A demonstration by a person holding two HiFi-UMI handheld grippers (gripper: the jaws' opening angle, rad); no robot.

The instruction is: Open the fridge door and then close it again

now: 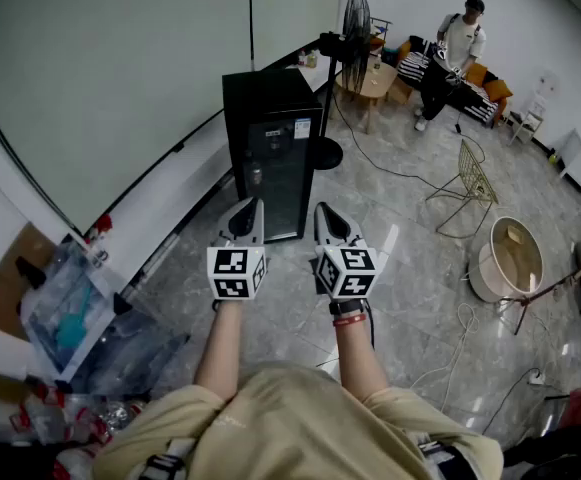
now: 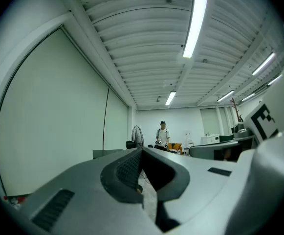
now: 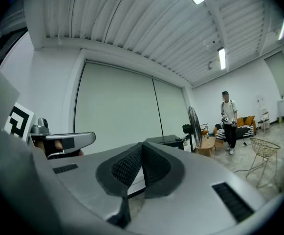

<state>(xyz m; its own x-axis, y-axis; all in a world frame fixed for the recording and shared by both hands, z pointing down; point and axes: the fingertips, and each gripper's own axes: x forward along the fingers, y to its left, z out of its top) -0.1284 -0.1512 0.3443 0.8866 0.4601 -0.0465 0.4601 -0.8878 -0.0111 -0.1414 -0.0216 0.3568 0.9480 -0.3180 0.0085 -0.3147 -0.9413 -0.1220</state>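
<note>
**Fridge door shut, both tongs closed and short of it**

The pale stone-tile floor (image 1: 410, 268) fills most of the head view, and a long white wall (image 1: 120, 68) takes up the upper left. Against the foot of that wall, just above the middle of the frame, stands the black mini fridge (image 1: 270, 158). Its dark glass door faces down the frame towards the person and lies flush with the cabinet, so it reads as shut.

Behind the fridge, towards the top centre, is a black pedestal fan (image 1: 356, 23). A second person (image 1: 455, 58) stands at the upper right. A wire chair (image 1: 473, 183) and a round white tub (image 1: 510, 258) sit to the right of the middle, well apart from the fridge. A heap of clear plastic bags (image 1: 80, 328) lies at the lower left.

The left gripper (image 1: 253, 206) and the right gripper (image 1: 323, 211) are held side by side at the centre, pointing up the frame at the fridge. Their tips are near its base but apart from it. Each gripper's own view shows the ribbed pads pressed together with nothing between them, so both tongs are closed and empty.

As far as these pictures go, nothing of the task shows as done. The door is shut and untouched, and no jaw is at its edge. A shut door would look the same once the task was finished, so that cannot be ruled out. If this is the start, then approaching, pulling the door open and pushing it shut all remain.
</note>
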